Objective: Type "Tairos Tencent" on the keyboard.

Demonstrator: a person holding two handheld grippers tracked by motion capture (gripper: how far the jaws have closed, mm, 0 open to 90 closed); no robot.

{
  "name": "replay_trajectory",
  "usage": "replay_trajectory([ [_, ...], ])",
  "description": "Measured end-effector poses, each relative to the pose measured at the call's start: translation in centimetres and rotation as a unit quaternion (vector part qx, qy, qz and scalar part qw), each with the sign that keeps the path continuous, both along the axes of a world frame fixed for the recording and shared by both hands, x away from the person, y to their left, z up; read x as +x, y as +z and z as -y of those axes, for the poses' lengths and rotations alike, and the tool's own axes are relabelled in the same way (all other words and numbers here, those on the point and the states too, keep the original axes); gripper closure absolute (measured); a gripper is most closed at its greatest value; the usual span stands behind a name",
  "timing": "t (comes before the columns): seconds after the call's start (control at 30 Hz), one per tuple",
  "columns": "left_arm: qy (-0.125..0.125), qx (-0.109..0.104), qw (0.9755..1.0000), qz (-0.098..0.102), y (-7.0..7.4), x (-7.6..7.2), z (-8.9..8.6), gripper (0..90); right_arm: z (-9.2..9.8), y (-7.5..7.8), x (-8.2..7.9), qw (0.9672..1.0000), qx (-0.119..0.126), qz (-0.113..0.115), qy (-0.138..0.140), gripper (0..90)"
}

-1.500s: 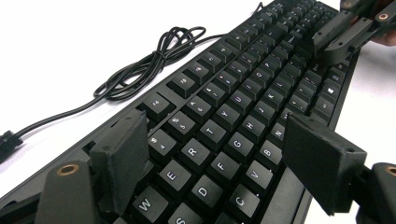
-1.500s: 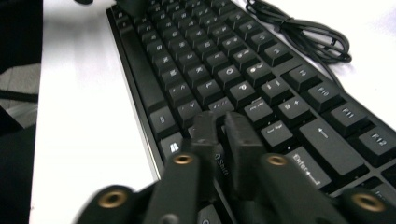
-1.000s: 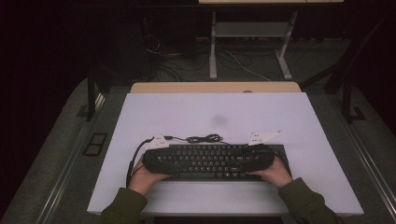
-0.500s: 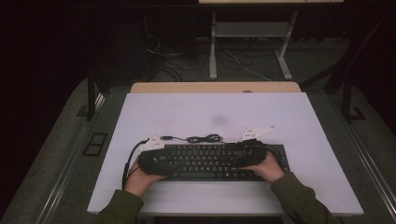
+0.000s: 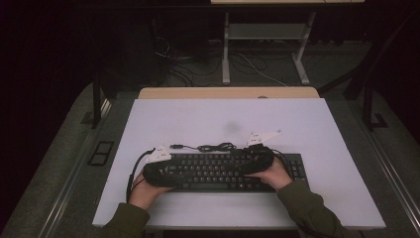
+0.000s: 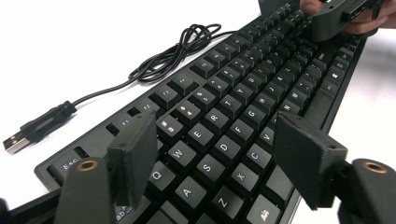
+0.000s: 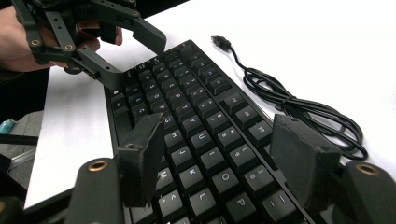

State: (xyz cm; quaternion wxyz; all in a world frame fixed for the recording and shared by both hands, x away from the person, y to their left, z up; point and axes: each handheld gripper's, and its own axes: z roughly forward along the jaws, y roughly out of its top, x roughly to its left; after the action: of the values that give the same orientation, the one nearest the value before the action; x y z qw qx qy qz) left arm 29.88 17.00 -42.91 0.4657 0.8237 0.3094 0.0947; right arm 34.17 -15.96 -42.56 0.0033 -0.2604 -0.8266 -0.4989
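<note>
On table (image 5: 327, 129), near edge: keyboard (image 5: 223, 171), flat, long side across.
Cable: coiled (image 5: 217, 147) just behind keyboard, USB plug (image 6: 35, 128) lying free on table.
L gripper (image 6: 217, 156): over keyboard's left end, jaws apart, have just been closing a bit, only keys under the gap; pads press nothing.
R gripper (image 7: 222, 154): over right half of keys, jaws apart, have just been opening; holds nothing.
Hands: L (image 5: 146, 191), R (image 5: 275, 173), both at keyboard's front edge.

A white table (image 5: 317, 198) stands in a dark room. Behind it is a tan wooden table edge (image 5: 228, 92). Farther back, a grey metal frame (image 5: 267, 34) stands on the floor, with loose wires (image 5: 257, 67) lying near its legs.
</note>
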Motion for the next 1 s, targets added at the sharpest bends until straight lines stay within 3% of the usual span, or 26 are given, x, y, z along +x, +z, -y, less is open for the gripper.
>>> replay_trajectory([
  [0.27, 0.003, 0.002, 1.0, -0.001, -0.2, 0.0, -0.7, 48.8, -1.2, 0.0, 0.4, 1.0, 0.001, 0.001, 0.005, 31.4],
  [0.67, 0.013, 0.027, 0.9995, -0.005, -0.5, 0.0, -1.0, 71.3, -1.4, -0.2, 0.1, 1.0, 0.001, 0.0, 0.003, 30.1],
  [0.93, 0.014, 0.031, 0.9993, -0.018, -0.6, 0.0, -0.9, 88.4, -1.5, -0.4, 0.1, 1.0, -0.004, -0.001, 0.004, 30.0],
  [1.0, 0.01, 0.035, 0.9991, -0.023, -0.7, 0.1, -0.8, 88.8, -1.5, -0.4, 0.1, 1.0, -0.004, -0.001, 0.003, 30.0],
])
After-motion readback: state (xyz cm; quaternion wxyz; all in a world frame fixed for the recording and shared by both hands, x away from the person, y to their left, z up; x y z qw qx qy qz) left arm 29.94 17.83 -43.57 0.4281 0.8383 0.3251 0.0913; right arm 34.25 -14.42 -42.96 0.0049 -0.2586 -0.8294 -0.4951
